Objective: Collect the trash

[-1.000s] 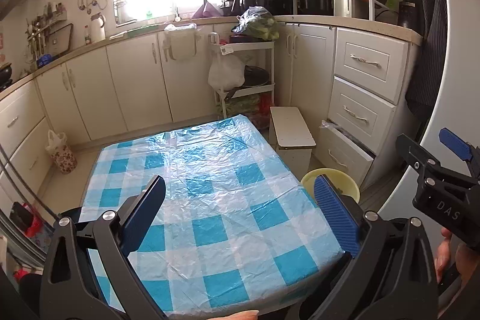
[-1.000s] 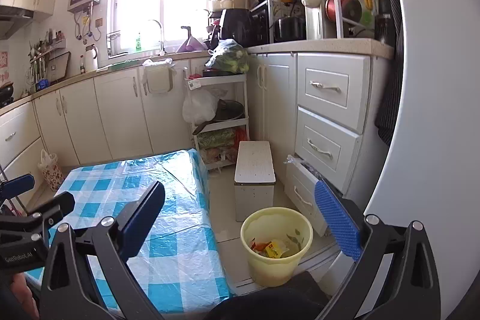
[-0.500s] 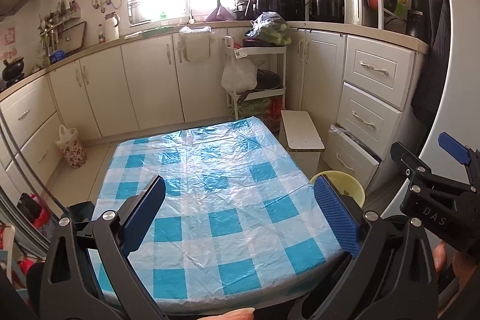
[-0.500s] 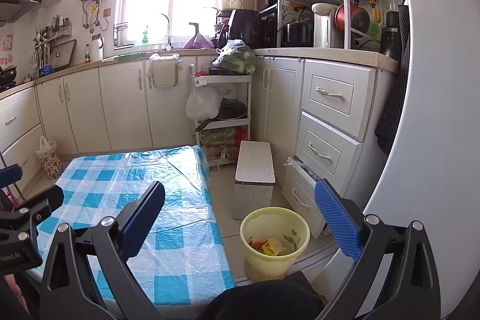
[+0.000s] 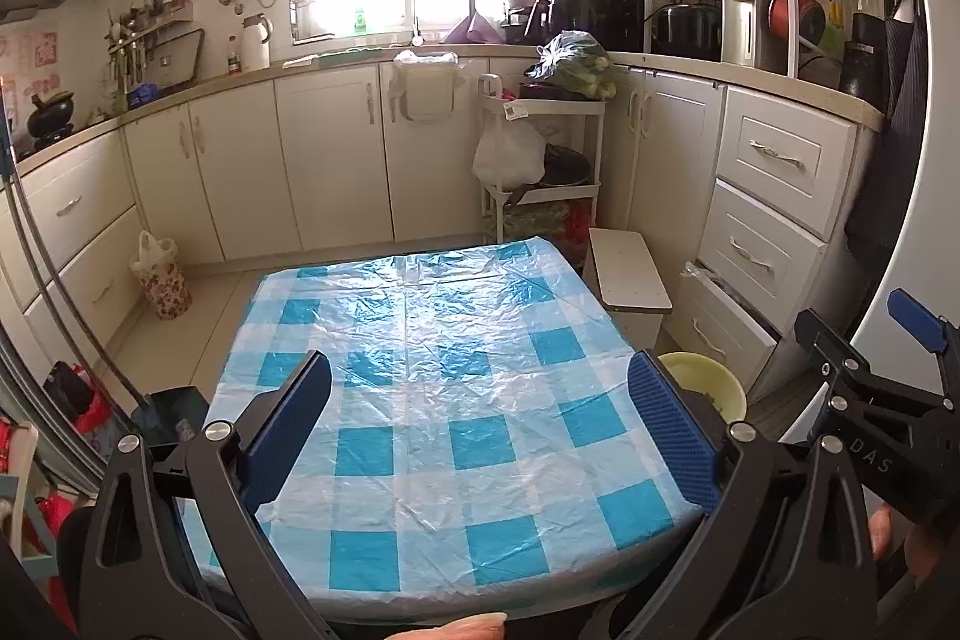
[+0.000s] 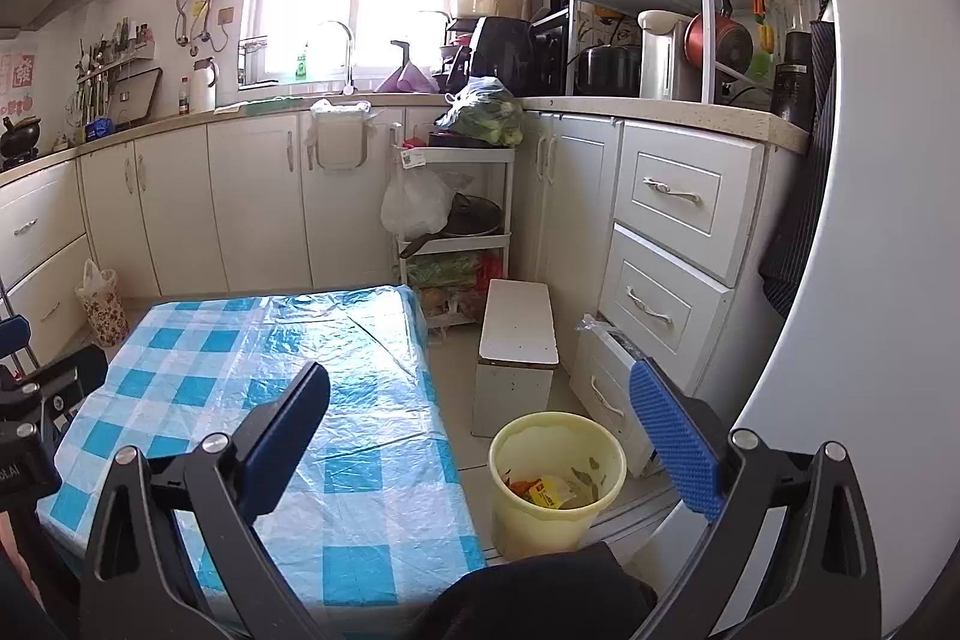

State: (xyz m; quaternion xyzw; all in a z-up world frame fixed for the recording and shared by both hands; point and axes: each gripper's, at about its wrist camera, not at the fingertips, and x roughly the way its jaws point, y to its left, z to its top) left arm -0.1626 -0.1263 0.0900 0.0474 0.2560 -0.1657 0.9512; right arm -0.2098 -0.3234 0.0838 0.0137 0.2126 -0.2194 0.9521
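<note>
left gripper (image 5: pixel 480 418): fingers spread wide, nothing between them; lower centre of the left wrist view, held above the near part of the table.
right gripper (image 6: pixel 480 421): fingers spread wide, holding nothing; lower centre of the right wrist view, over the table's right edge and the floor gap.
table (image 5: pixel 420 340): centre of frame, blue-and-white checked plastic cover, wrinkled; no trash seen on it.
yellow bin (image 6: pixel 555 478): on the floor lower centre-right, just beside the table's right edge, upright.
trash (image 6: pixel 549 490): inside the bin, orange and yellow wrappers plus some scraps at the bottom.
bin in left view (image 5: pixel 705 382): lower right, partly hidden behind the right finger.
stool (image 6: pixel 519 334): white, on the floor just behind the bin.
bottom drawer (image 6: pixel 606 376): right of the bin, pulled partly open.
floral bag (image 5: pixel 161 274): on the floor, left, against the cabinets.
</note>
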